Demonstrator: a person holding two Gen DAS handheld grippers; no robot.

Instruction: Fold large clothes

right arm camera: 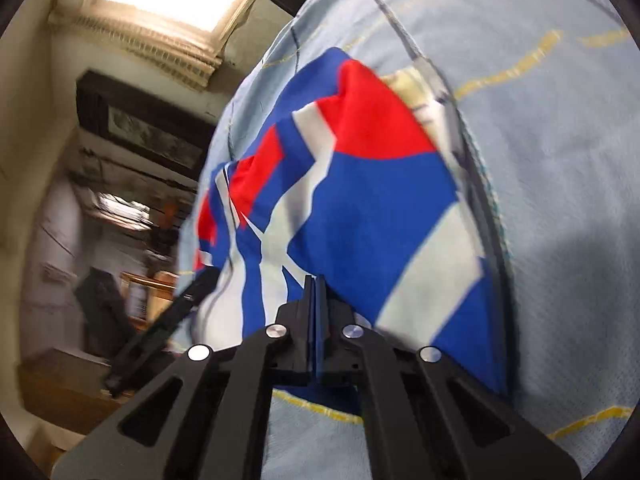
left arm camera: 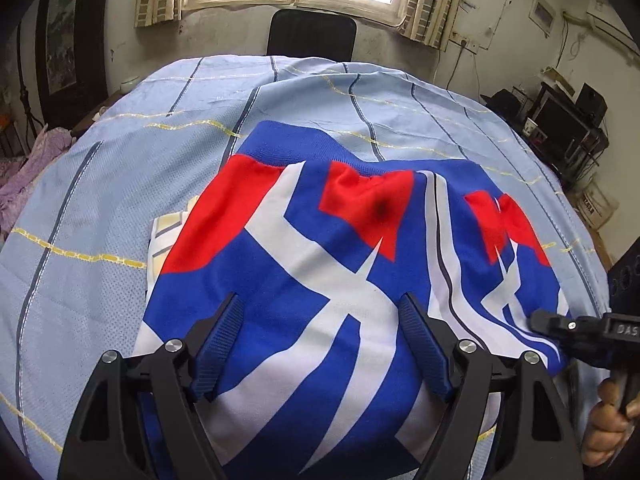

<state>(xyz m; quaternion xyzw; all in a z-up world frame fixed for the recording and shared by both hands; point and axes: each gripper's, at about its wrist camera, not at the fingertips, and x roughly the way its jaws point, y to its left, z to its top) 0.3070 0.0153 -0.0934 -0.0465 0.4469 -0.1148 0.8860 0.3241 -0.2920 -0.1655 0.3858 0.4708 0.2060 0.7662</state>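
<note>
A large blue, red and white garment [left arm camera: 320, 264] lies on a light blue striped sheet [left arm camera: 100, 208]. My left gripper [left arm camera: 320, 304] is open, its blue-padded fingers [left arm camera: 218, 340] spread over the garment's near part, holding nothing. My right gripper [right arm camera: 316, 284] is shut on the garment [right arm camera: 360, 200] at its edge; the view is tilted and blurred. The right gripper also shows in the left wrist view [left arm camera: 544, 320] at the garment's right edge, held by a hand. The left gripper's finger shows in the right wrist view [right arm camera: 192, 292].
A pale yellow-and-white folded cloth [left arm camera: 168, 232] lies under the garment's left side. A black chair back [left arm camera: 312, 36] stands beyond the sheet under a window. Purple fabric [left arm camera: 28, 172] lies at far left. Dark shelves with equipment [left arm camera: 560, 120] stand at right.
</note>
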